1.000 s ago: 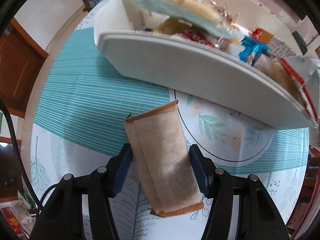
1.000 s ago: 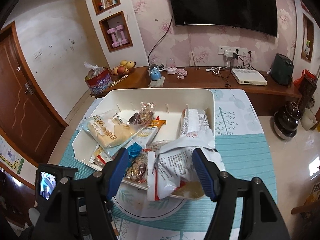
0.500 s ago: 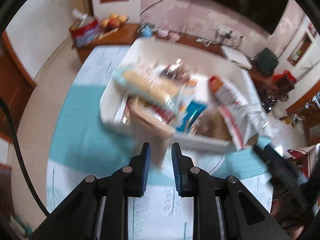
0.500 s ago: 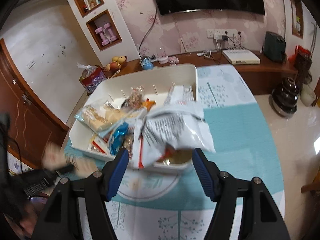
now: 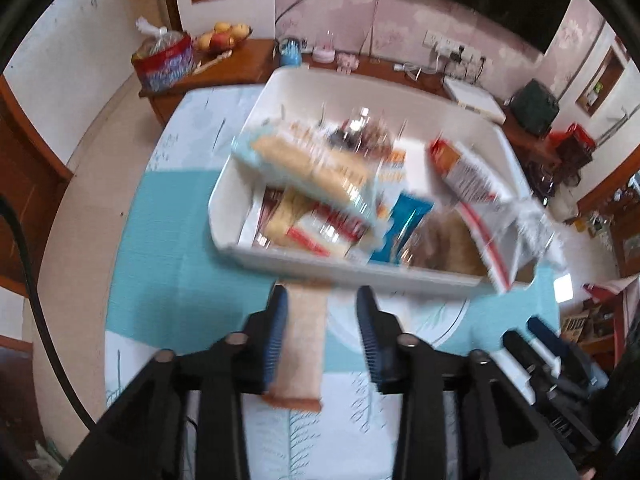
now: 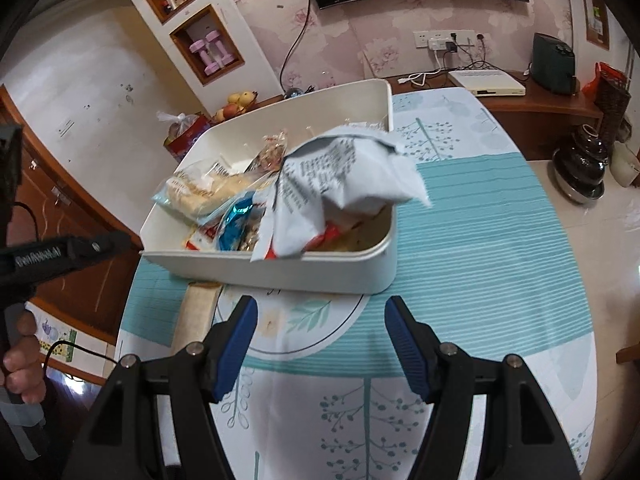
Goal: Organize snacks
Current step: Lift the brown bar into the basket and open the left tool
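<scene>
White plastic bin (image 6: 280, 272), heaped with snack packets, sat on your teal-striped tabletop (image 6: 480, 240). Flat tan wafer packet (image 5: 302, 336) lay between your left tongs (image 5: 322, 328), jaws opening, right pad clear of it. Your right tongs (image 6: 320, 340) hovered wide, empty.

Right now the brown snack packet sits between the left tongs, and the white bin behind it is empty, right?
Not quite. In the left wrist view the brown snack packet is between the opening left tongs, but the white bin is full of snack packets.
</scene>
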The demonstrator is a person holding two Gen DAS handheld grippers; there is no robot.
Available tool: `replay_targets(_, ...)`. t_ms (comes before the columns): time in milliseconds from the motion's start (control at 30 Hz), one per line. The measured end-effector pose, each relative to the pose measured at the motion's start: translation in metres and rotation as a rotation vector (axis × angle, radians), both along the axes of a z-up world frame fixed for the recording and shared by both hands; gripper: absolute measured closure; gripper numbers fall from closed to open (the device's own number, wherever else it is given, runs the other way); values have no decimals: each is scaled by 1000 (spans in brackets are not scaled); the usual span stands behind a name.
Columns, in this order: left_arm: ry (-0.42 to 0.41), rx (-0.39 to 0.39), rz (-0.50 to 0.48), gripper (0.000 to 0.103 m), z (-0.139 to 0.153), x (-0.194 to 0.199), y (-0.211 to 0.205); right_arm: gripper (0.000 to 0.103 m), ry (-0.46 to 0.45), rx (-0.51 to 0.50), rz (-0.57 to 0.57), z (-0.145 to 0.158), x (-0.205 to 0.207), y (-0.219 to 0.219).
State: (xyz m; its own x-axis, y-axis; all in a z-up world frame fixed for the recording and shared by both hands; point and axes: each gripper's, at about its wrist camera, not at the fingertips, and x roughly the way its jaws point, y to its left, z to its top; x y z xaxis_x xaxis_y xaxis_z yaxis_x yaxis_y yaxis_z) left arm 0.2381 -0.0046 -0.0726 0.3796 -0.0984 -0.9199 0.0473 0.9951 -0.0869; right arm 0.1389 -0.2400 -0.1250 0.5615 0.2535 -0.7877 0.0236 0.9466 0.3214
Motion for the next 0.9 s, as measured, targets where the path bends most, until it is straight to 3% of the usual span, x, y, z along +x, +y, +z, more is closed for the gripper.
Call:
replay_targets(167, 103, -7, 3, 41, -34, -7, 12, 36, 11, 7, 9, -3, -6, 4)
replay_targets(333, 242, -44, -4, 40, -77, -1, 16, 36, 27, 22, 10, -5, -10, 5)
replay_targets(500, 289, -2, -10, 40, -100, 4, 14, 36, 30, 17, 9, -5, -11, 4)
replay_targets(700, 314, 23, -16, 40, -118, 6, 10, 37, 36, 15, 5, -4, -10, 4)
replay_targets(900, 297, 22, -3, 49, -123, 3, 14, 37, 40, 19, -5, -5, -10, 0)
